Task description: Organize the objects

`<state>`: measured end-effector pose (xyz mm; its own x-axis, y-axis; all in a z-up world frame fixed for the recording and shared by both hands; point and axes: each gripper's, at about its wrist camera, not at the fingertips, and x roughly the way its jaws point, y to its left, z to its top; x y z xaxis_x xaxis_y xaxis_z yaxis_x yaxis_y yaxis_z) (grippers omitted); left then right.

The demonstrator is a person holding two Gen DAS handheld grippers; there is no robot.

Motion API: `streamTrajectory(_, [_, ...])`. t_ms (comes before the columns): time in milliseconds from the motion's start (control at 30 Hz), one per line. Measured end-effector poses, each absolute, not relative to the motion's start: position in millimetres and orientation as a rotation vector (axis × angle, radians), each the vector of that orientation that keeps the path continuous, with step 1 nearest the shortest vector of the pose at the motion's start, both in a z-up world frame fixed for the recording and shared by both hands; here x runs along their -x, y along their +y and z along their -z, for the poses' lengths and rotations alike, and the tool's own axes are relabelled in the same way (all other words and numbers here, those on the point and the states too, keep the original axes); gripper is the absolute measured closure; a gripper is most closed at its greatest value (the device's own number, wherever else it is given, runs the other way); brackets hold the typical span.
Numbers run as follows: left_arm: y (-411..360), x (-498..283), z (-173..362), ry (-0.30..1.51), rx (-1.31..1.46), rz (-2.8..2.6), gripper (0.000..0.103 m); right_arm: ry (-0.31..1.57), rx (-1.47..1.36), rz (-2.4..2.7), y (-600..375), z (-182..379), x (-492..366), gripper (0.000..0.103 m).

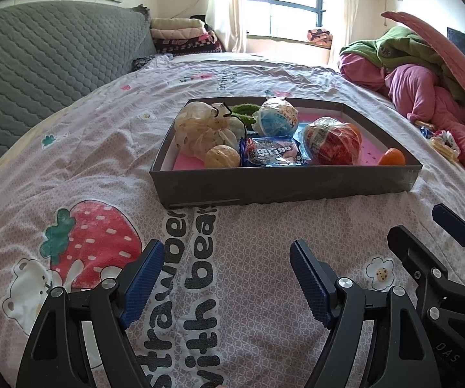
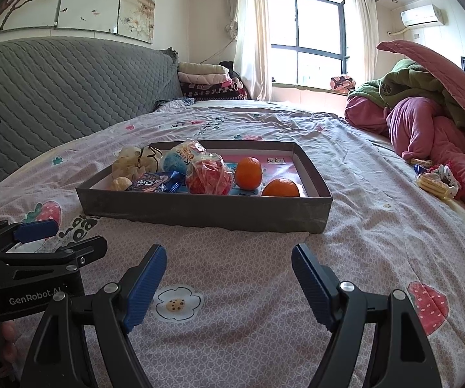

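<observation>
From the left wrist, the left gripper (image 1: 224,278) hangs over the quilt (image 1: 86,148) with jaws spread and empty, short of the box (image 1: 284,184). The box holds a mesh bag (image 1: 204,129), a biscuit pack (image 1: 269,152), a blue ball (image 1: 276,117) and a red ball (image 1: 332,140) in crinkly wrap; these look light, soft and slippery, best pinched across the middle. From the right wrist, the right gripper (image 2: 229,273) is likewise wide apart and empty before the box (image 2: 200,208). Two oranges (image 2: 248,173) inside look firm but likely to roll, so they want a grip across the widest part. Loose snacks (image 2: 436,182) lie well apart, by the pink bedding (image 2: 426,129).
</observation>
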<state>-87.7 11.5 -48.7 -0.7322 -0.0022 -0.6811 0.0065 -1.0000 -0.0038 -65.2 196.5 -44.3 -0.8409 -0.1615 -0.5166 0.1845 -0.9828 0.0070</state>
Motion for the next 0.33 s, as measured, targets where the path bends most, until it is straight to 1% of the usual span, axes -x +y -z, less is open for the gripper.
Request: streamTrajectory(333, [13.2, 88.2, 52.8, -0.001, -1.151, 2.927, 0.022, 0.069, -0.81, 2.846, 196.4, 46.4, 66.6, 0.024])
